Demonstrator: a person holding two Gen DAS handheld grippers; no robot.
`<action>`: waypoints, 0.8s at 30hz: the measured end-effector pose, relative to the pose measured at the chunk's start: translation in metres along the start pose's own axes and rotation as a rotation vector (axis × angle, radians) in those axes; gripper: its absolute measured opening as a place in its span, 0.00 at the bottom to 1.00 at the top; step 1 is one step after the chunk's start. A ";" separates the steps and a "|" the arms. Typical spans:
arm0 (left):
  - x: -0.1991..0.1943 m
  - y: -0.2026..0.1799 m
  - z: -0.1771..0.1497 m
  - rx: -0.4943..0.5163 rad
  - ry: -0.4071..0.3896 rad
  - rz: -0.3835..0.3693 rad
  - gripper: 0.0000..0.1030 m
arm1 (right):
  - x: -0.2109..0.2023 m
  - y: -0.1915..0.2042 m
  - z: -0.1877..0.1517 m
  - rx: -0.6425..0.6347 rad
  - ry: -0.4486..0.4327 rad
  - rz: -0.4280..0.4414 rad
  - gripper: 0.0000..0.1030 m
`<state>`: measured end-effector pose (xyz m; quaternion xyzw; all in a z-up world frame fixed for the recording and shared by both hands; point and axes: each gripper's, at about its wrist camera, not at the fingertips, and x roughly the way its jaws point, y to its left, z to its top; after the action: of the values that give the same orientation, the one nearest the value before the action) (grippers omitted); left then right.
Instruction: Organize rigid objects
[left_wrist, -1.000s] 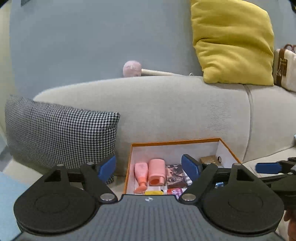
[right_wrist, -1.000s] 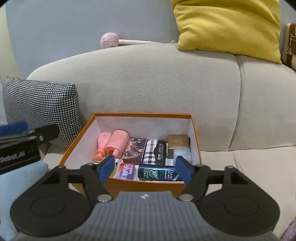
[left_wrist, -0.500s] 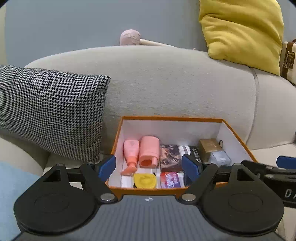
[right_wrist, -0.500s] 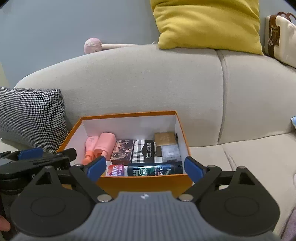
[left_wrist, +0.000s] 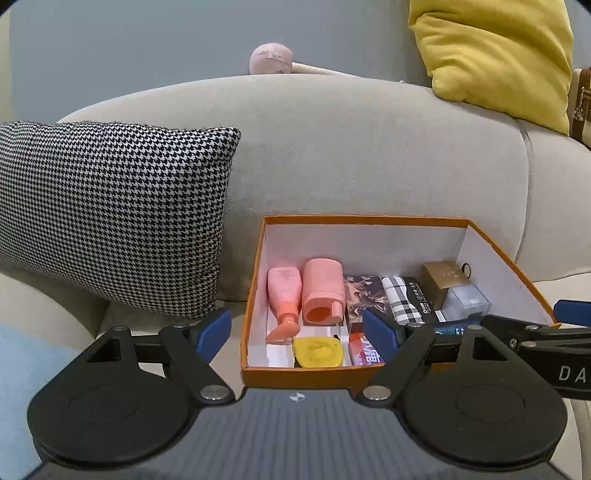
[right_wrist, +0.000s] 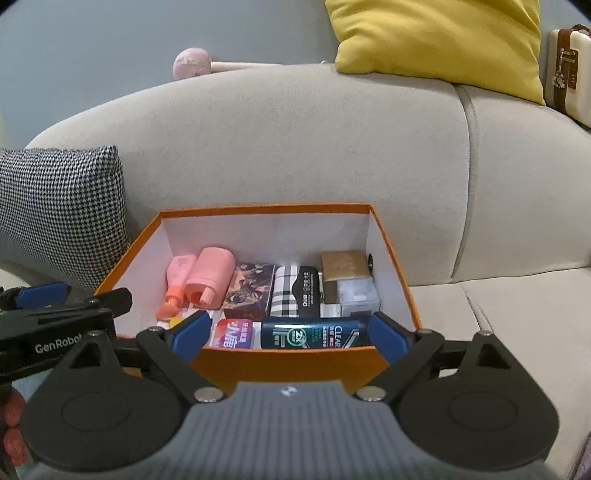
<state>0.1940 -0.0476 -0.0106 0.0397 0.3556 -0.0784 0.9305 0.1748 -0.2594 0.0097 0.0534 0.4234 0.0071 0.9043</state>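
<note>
Both grippers have come down toward the orange box, which sits on the grey sofa against its backrest, just right of the checked cushion. The yellow cushion rests on the backrest at far right.

Right gripper: the jaws have widened over the last second and stand apart with nothing pressed between the pads. They straddle the near wall of the box, in line with the dark bottle lying along that wall.

Left gripper: jaws apart and empty, poised at the near left corner of the box.

Box contents: two pink bottles at left, flat packs in the middle, small boxes at right. All lie inside.

Judgement: the widened jaws and descent suggest preparation to grip, either the box or the dark bottle. Which one cannot be told.
</note>
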 end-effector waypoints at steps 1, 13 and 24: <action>-0.001 -0.001 0.000 0.000 0.000 -0.003 0.92 | 0.000 -0.001 0.000 0.002 0.003 0.000 0.90; -0.009 -0.010 -0.002 -0.002 0.011 -0.025 0.92 | -0.011 -0.010 -0.004 0.021 0.003 -0.012 0.90; -0.013 -0.008 -0.003 -0.002 0.007 -0.032 0.92 | -0.014 -0.010 -0.006 0.022 0.012 -0.025 0.90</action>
<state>0.1809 -0.0534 -0.0042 0.0335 0.3595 -0.0926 0.9279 0.1608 -0.2696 0.0152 0.0580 0.4294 -0.0088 0.9012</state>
